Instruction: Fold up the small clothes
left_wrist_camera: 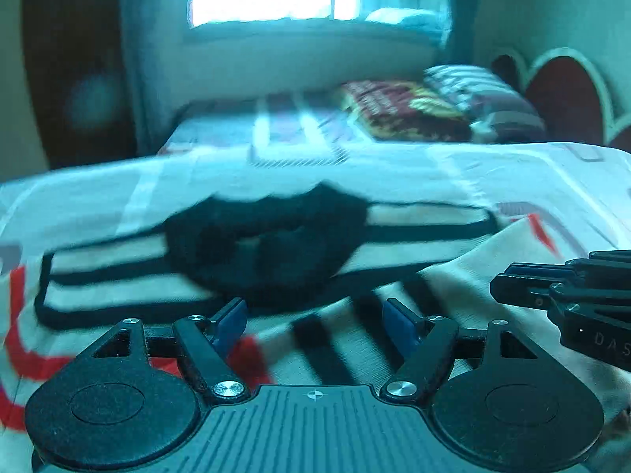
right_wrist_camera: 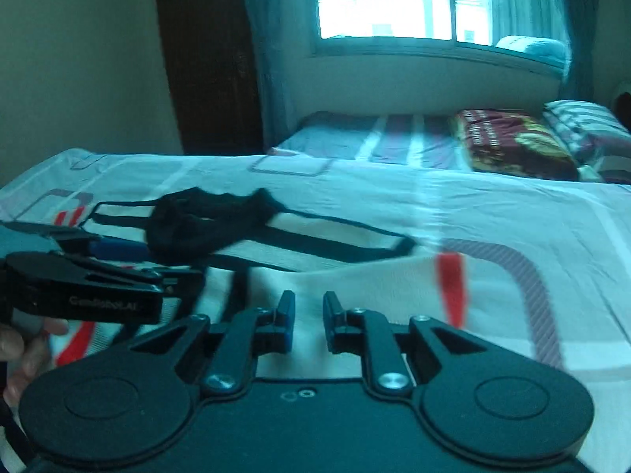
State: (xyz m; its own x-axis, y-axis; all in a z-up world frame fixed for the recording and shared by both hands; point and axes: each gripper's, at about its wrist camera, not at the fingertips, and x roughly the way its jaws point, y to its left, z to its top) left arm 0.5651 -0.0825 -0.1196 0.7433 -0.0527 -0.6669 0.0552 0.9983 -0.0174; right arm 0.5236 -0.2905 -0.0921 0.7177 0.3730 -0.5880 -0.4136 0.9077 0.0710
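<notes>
A small black garment (left_wrist_camera: 268,244) with thin black straps lies spread on the white patterned bed sheet (left_wrist_camera: 493,173); the right wrist view shows this black garment (right_wrist_camera: 197,228) to the left. Nearer lies a cream cloth (left_wrist_camera: 465,276) with black and red stripes. My left gripper (left_wrist_camera: 314,315) hovers open just above that cloth, with nothing between its blue pads. My right gripper (right_wrist_camera: 309,309) stands over the cream cloth (right_wrist_camera: 355,280) with a narrow gap between its jaws and nothing pinched. Each gripper shows in the other's view: the right gripper (left_wrist_camera: 508,287) and the left gripper (right_wrist_camera: 130,260).
A second bed (right_wrist_camera: 355,138) with a dark red pillow (right_wrist_camera: 512,146) and a striped pillow (right_wrist_camera: 583,126) stands beyond, under a bright window (right_wrist_camera: 394,0). A dark wooden door (right_wrist_camera: 205,59) is at the left. A hand (right_wrist_camera: 23,347) holds the left gripper.
</notes>
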